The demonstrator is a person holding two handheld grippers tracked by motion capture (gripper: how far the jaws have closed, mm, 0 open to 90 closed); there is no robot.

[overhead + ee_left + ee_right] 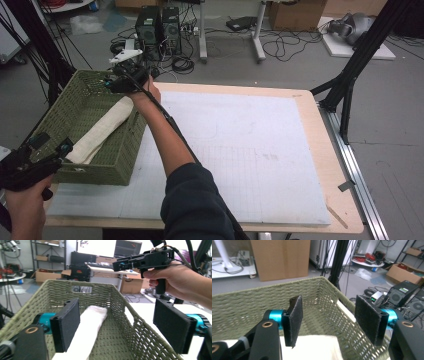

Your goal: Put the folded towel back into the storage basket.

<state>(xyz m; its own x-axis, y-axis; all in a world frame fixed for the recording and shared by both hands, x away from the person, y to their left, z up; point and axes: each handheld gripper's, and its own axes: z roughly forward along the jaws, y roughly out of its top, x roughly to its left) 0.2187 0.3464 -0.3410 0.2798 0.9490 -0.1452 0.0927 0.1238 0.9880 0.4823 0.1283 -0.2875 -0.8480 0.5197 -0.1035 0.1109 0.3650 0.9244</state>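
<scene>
Two grippers bracket your green basket (100, 165) from above: the rolled white cloth (102, 131) already lies inside, so what remains is unclear. Through your left gripper (116, 327), jaws apart, the basket's near wall stands between them. Your right gripper (332, 320), also apart, hovers over the cloth's far end, holding nothing.

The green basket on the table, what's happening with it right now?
A person holds a gripper in each hand at the woven green basket, which sits on the table's left side with a rolled cream cloth lying inside. The right gripper hangs open at the basket's far end, above the cloth. The left gripper is open at the near end, its jaws on either side of the basket's wall. Neither grips anything.
</scene>
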